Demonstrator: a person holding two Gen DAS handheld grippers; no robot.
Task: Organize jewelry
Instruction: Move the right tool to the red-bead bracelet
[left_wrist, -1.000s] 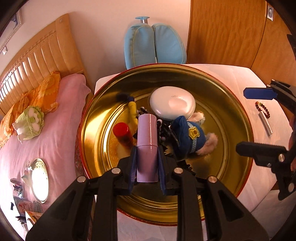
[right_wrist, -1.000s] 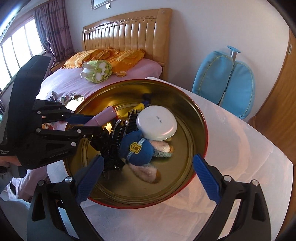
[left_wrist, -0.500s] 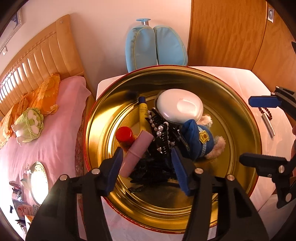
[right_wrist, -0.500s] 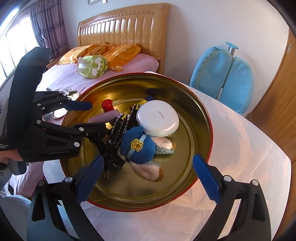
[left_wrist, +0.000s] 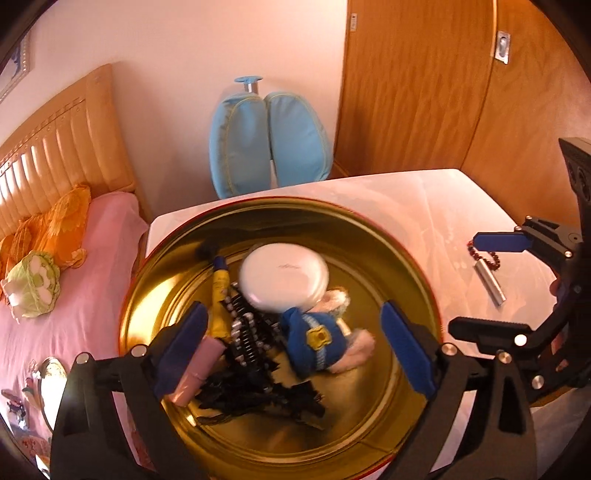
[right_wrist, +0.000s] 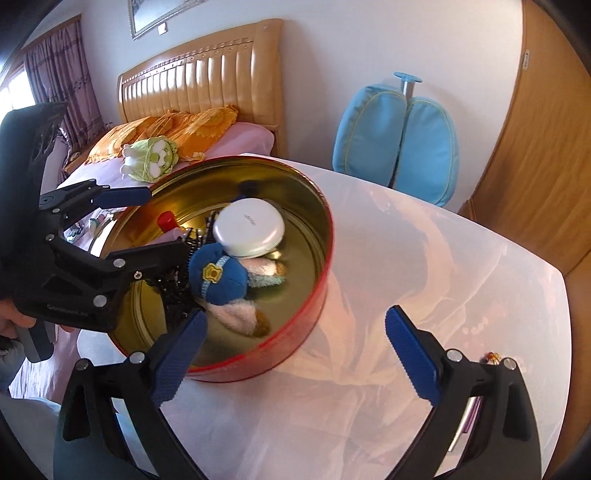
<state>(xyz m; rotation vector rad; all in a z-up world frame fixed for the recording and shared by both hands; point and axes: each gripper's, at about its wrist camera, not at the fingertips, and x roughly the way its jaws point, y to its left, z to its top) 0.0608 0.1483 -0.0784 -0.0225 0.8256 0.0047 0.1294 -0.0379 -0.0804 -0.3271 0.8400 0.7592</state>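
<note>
A round gold tin (left_wrist: 406, 258) with a red outer wall (right_wrist: 314, 280) stands on the white table. In it lie a pink tube (left_wrist: 195, 373), a yellow tube (left_wrist: 219, 295), black pearl hair clips (left_wrist: 251, 332), a white round case (left_wrist: 283, 278) and a blue plush (left_wrist: 317, 343). My left gripper (left_wrist: 293, 350) hangs over the tin, its jaws opening wide; the pink tube lies loose by its left finger, not gripped. My right gripper (right_wrist: 295, 354) is open over the tin's edge and the cloth, empty. A dark red bead bracelet (left_wrist: 487, 258) and a silver tube (left_wrist: 489, 282) lie on the table to the right.
A bed with a pink sheet (left_wrist: 74, 314), orange pillows and a green cabbage plush (left_wrist: 33, 284) lies left of the table. A blue chair (left_wrist: 269, 144) stands behind it, beside a wooden door (left_wrist: 424, 92). White cloth (right_wrist: 424, 266) covers the table right of the tin.
My left gripper let go of the pink tube, which now lies in the tin, and its jaws spread wide as it drew back. My right gripper swung right, from over the tin toward the cloth.
</note>
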